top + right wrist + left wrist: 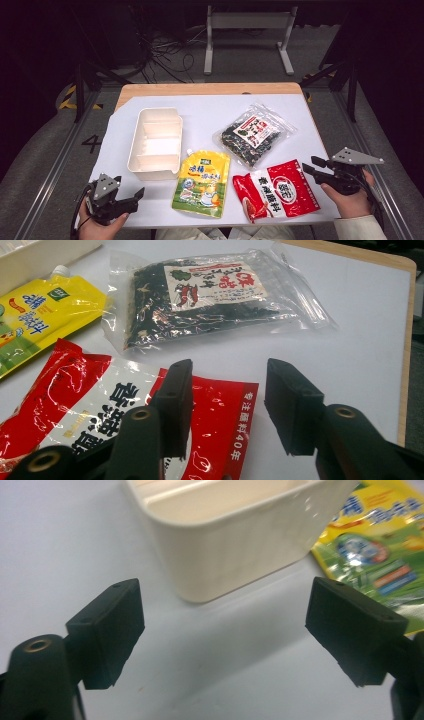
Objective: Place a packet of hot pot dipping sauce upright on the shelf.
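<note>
A cream divided box [156, 142] stands on the white mat, left of centre. Three flat packets lie to its right: a yellow-green spouted pouch [202, 182], a red and white sachet [276, 190] and a clear bag of dark dried stuff [254, 133]. My left gripper [134, 197] rests at the mat's near left corner, open and empty, and faces the box's near wall [235, 555] and the pouch [380, 545]. At the right edge my right gripper [309, 166] is open with nothing between its fingers, just beside the red sachet [100, 410]; the clear bag [210, 295] lies beyond.
The white mat [210, 112] covers most of a wooden table [200, 89]. Bare mat lies between the box and the clear bag. Past the table, cables and a white frame leg [285, 55] sit on the floor. The table's right edge [407, 340] is close to my right gripper.
</note>
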